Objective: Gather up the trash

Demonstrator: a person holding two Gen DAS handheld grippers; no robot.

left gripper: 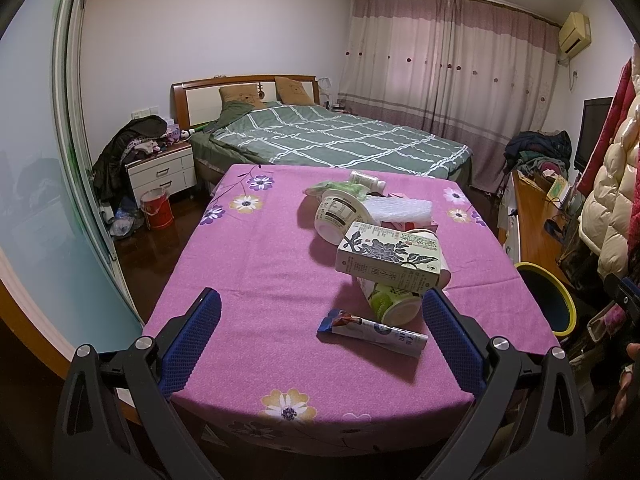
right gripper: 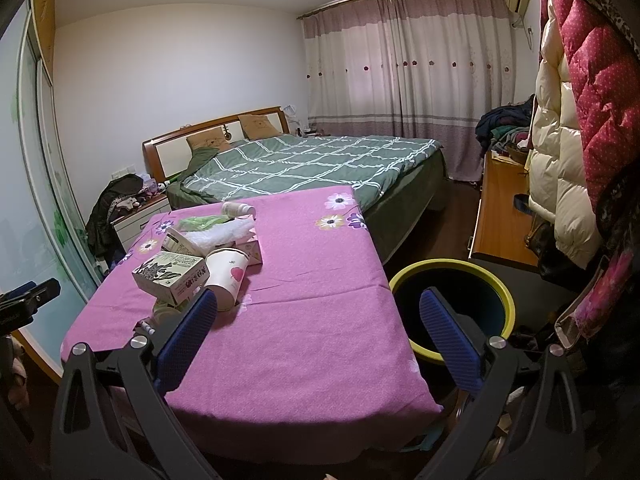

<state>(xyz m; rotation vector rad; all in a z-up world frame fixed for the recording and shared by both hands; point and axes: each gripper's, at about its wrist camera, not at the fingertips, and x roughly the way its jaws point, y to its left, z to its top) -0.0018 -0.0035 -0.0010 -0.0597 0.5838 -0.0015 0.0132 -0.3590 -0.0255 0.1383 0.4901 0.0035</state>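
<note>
Trash lies in a pile on the table with the pink flowered cloth (left gripper: 248, 272). It holds a green-white tea carton (left gripper: 390, 258), a snack wrapper (left gripper: 372, 332), a green cup on its side (left gripper: 394, 304), a white tub (left gripper: 340, 216), bubble wrap (left gripper: 400, 210) and a small bottle (left gripper: 366, 179). My left gripper (left gripper: 320, 320) is open and empty, over the table's near edge, the wrapper between its fingers. My right gripper (right gripper: 318, 320) is open and empty, above the table's right edge. The carton (right gripper: 170, 274) and a paper cup (right gripper: 228, 276) lie to its left. A dark bin with a yellow rim (right gripper: 456, 308) stands beside the table.
A bed with a green checked cover (left gripper: 332, 140) stands behind the table. A white nightstand (left gripper: 160, 172) with clothes and a red bucket (left gripper: 157, 208) are at the left. A wooden desk (right gripper: 502, 216) and hanging coats (right gripper: 568, 140) are at the right. The bin also shows (left gripper: 548, 300).
</note>
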